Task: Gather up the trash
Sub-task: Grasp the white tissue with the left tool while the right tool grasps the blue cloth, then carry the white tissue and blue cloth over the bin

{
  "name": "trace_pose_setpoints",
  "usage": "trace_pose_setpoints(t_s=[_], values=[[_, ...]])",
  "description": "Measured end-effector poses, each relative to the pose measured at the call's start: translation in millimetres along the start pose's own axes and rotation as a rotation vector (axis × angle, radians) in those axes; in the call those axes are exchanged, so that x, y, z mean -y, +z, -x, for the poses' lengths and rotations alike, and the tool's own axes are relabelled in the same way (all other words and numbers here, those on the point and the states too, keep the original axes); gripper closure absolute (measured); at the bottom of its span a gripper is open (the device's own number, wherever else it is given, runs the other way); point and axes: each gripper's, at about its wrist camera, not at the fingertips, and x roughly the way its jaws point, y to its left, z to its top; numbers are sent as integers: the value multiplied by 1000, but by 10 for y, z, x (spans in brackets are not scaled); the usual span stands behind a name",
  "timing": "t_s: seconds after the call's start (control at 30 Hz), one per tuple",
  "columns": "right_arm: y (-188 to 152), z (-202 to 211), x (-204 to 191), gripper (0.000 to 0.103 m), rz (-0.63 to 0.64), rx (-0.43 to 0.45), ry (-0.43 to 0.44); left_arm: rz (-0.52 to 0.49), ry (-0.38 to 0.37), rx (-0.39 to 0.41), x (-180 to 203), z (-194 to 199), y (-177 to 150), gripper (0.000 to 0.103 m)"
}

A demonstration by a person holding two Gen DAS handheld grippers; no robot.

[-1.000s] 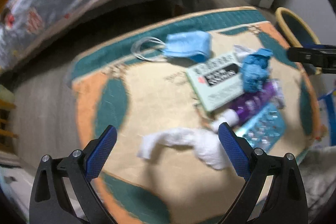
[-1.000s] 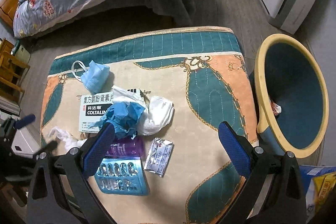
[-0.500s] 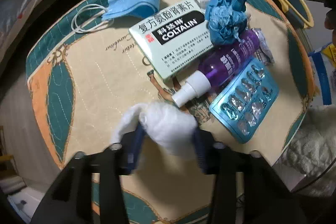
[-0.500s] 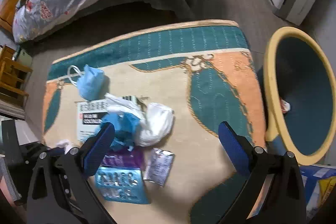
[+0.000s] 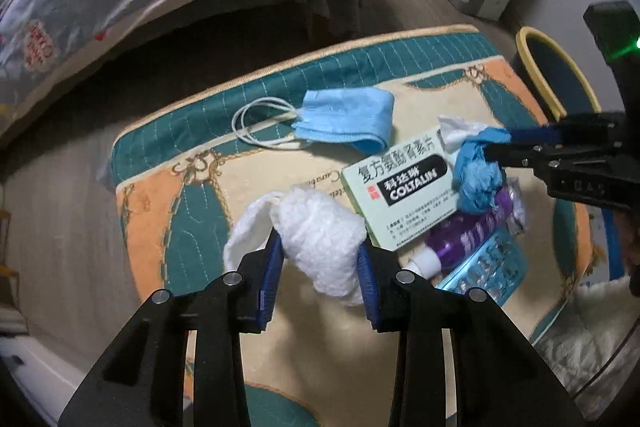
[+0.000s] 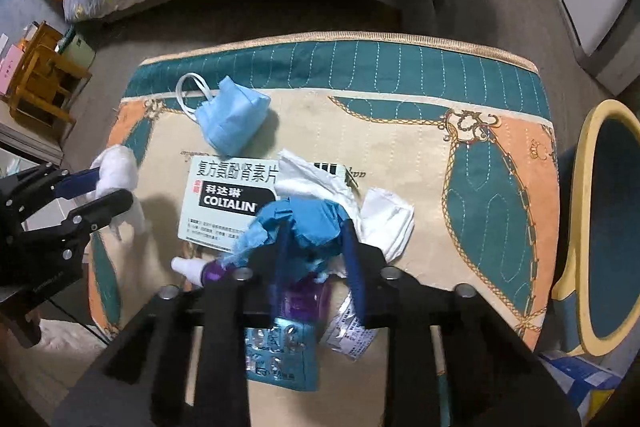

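Observation:
Trash lies on a quilted teal, orange and cream mat point(image 6: 400, 119). My left gripper point(image 5: 320, 247) is shut on a white tissue wad point(image 5: 320, 223) and holds it over the mat's left end; the right wrist view shows the left gripper point(image 6: 110, 189) and the wad point(image 6: 118, 167) at the left edge. My right gripper point(image 6: 316, 231) has its jaws closing, with pads pressing a crumpled blue wad point(image 6: 308, 217) that sits above a purple spray bottle point(image 5: 464, 235). In the left wrist view the right gripper point(image 5: 496, 145) pinches the blue wad point(image 5: 476, 183).
Loose on the mat lie a blue face mask point(image 6: 232, 119), a green COLTALIN medicine box point(image 5: 400, 187), white tissues point(image 6: 384, 215), a blister pack point(image 5: 488, 271) and a foil sachet point(image 6: 348, 331). A yellow-rimmed blue bin point(image 6: 576, 207) stands right of the mat. A bed runs behind.
My left gripper closed on the white tissue wad and raised it. My right gripper came down over the pile and closed from wide open onto the blue wad.

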Motion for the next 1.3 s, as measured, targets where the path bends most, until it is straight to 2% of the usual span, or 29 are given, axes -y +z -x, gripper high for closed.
trace_pose_setpoints(t_s=[0.23,0.37,0.57,0.73,0.97,1.17,1.3], values=[[-17,375,-13,86,12,66,45,13,-18,61,-27,164,74,67],[-69,760,14,86,41,145,26,12,-25,100,16,237,147,67],[-178,1179,266,86,-29,242,-16,-34,-18,126,176,257,223,67],[-190,1304,577,86,-109,282,-30,-70,0,138,303,238,274,67],[-208,1325,946,86,-202,295,-52,-107,11,171,550,269,356,67],[-257,1395,1387,86,-305,321,-92,-128,-39,240,865,480,454,66],[-328,1422,1745,86,-398,333,-122,-177,-51,288,1142,629,543,66]])
